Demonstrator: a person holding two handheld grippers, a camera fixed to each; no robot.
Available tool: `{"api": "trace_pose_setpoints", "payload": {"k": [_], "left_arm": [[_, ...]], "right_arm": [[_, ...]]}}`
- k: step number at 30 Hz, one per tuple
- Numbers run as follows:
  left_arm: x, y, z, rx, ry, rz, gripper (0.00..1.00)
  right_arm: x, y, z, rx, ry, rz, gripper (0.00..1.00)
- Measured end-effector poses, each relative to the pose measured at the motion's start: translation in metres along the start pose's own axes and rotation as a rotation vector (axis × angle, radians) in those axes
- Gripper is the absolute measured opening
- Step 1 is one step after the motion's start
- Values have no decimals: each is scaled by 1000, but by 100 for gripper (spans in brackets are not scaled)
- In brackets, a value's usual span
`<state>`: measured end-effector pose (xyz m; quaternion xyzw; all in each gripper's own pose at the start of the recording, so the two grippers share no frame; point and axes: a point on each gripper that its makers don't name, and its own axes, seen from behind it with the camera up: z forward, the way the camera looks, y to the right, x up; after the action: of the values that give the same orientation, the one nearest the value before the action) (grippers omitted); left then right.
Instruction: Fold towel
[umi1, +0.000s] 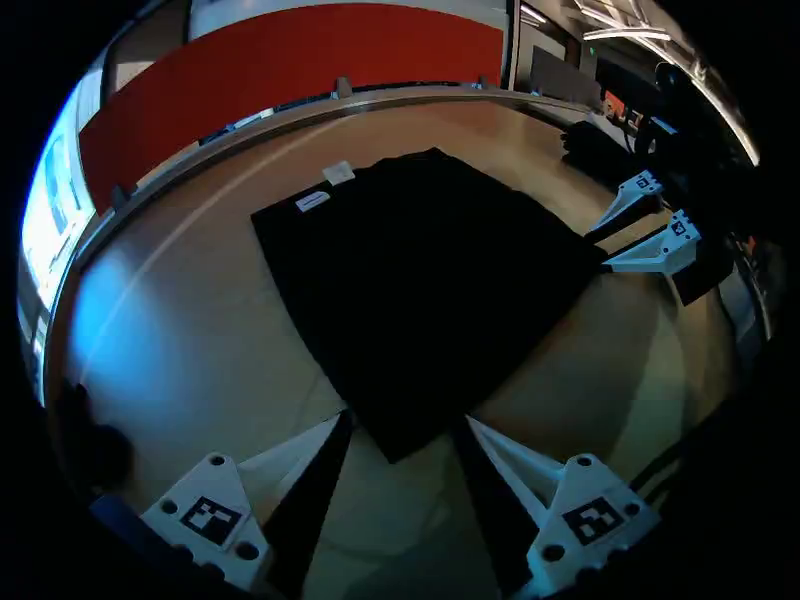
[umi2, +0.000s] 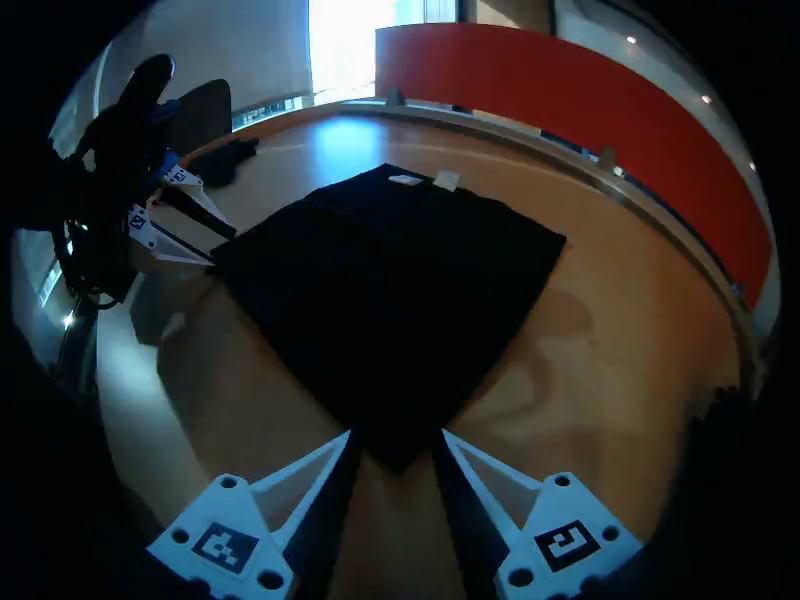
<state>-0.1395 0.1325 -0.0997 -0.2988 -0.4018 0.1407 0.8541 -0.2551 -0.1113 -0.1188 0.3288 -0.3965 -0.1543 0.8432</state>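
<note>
In the left gripper view, a red panel (umi1: 300, 70) fills the upper left, behind the far rim of the wooden table (umi1: 190, 330). The black towel (umi1: 420, 290) lies flat on the table in mid-frame, set as a diamond with one corner pointing straight down toward the camera. Two white labels (umi1: 312, 200) sit at its upper left edge. Its sides look about equal, so I cannot tell a long axis. At the bottom, the left hand-held gripper (umi1: 400, 440) stands open. The towel's near corner lies in the gap between its fingers, and neither finger presses on it. At the right edge, the right hand-held gripper (umi1: 600, 250) reaches in with its fingers spread, its tips at the towel's right corner.

In the right gripper view, the left hand-held gripper (umi2: 222, 248) comes in from the left, fingers apart at the towel's left corner. The towel (umi2: 390, 300) is again a diamond in mid-frame, its near corner pointing down between the parted fingers of the right hand-held gripper (umi2: 395, 450). Each hand-held gripper thus sits at one end of the same towel edge. To the right is bare table (umi2: 620, 330), with the red panel (umi2: 600, 110) at the upper right.
</note>
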Motion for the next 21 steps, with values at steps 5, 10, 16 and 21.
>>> {"api": "trace_pose_setpoints", "payload": {"k": [5,10,16,21], "left_arm": [[0,0,0,7,-5,-6,57],[0,2,-1,7,-9,-12,54],[0,2,-2,7,-16,-10,51],[1,2,-1,23,-16,-18,26]], "right_arm": [[1,0,1,-3,-2,5,34],[2,1,2,-9,0,22,24],[2,2,1,-15,-4,42,20],[2,0,1,-9,-9,37,19]]}}
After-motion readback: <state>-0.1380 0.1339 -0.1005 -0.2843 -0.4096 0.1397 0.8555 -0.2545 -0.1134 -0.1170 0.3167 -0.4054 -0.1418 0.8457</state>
